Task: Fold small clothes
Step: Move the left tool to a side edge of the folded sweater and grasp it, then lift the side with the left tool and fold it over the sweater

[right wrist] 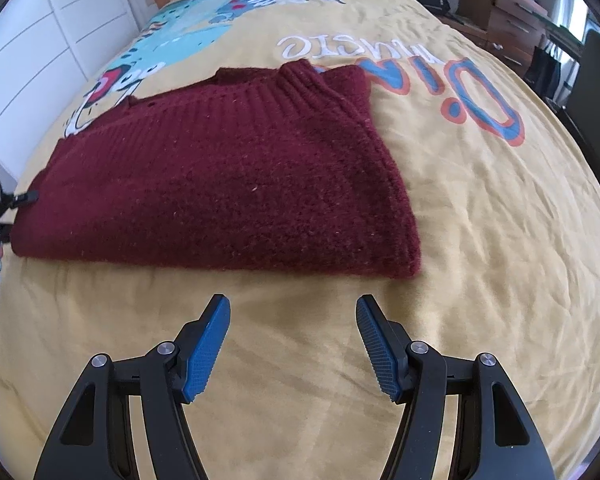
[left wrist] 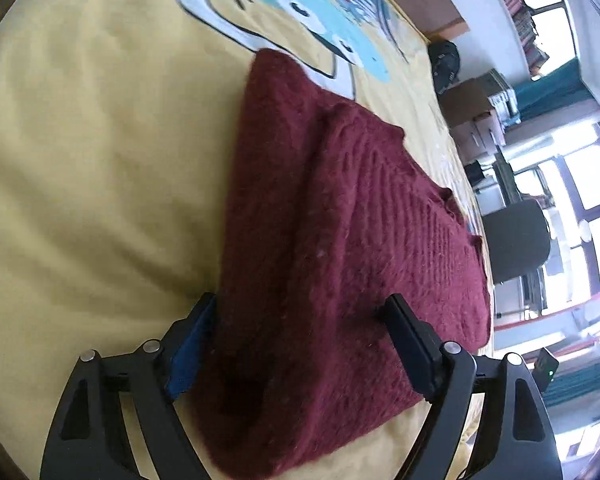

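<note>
Left wrist view: a dark red sweater lies folded on a yellow bedspread, running from the upper middle of the frame down to the bottom centre; the left gripper straddles its near end, jaws spread, with knit between them and the left blue pad against the fabric's edge; whether the right finger presses the wool I cannot tell; a cartoon print fills the top.

Right wrist view: the same sweater sits across the middle left, ribbed collar toward the top; the right gripper hovers at bottom centre over bare bedspread, jaws spread and empty, just short of the sweater's near edge; printed letters lie at upper right.
</note>
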`<act>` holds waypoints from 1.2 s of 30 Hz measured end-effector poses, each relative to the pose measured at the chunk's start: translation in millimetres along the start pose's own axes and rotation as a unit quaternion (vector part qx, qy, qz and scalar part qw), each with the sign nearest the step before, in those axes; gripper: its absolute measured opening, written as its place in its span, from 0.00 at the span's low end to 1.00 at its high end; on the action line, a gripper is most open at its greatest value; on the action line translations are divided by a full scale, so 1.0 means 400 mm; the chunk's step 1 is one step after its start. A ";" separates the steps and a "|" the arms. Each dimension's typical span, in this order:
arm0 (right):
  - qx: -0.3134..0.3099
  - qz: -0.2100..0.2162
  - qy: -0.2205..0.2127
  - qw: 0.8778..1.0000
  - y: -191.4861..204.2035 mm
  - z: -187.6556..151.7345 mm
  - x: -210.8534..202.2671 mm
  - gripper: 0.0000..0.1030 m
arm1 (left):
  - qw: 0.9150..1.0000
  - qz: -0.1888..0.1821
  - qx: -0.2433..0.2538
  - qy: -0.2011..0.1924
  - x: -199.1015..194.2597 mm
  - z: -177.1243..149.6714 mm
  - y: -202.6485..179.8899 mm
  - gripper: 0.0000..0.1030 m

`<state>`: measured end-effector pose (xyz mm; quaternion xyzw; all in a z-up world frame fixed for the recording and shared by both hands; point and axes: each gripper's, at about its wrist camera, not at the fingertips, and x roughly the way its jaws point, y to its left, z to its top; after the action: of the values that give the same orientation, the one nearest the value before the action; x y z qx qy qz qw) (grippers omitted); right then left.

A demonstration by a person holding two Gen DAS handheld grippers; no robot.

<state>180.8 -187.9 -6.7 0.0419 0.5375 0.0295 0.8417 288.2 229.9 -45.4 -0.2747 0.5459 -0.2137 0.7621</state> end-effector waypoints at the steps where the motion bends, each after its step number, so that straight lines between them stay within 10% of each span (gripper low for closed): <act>1: -0.001 0.002 0.000 1.000 0.002 -0.001 -0.001 0.65 | 1.000 0.003 0.003 0.001 0.002 0.003 -0.004 0.67; 6: -0.001 0.006 -0.003 1.000 0.002 -0.007 -0.011 0.65 | 1.000 0.015 0.001 0.007 0.003 0.010 -0.022 0.30; 12: 0.012 0.017 -0.010 1.000 -0.013 -0.027 -0.030 0.65 | 0.997 0.078 0.016 -0.005 0.002 -0.004 -0.095 0.24; 36: 0.090 0.015 -0.050 0.995 -0.264 -0.093 -0.159 0.65 | 0.990 0.126 0.070 0.006 0.097 0.032 -0.546 0.21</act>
<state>120.9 -297.4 24.2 0.1273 0.4947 -0.0088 0.8597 306.8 42.7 72.5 -0.1491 0.5641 -0.1552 0.7972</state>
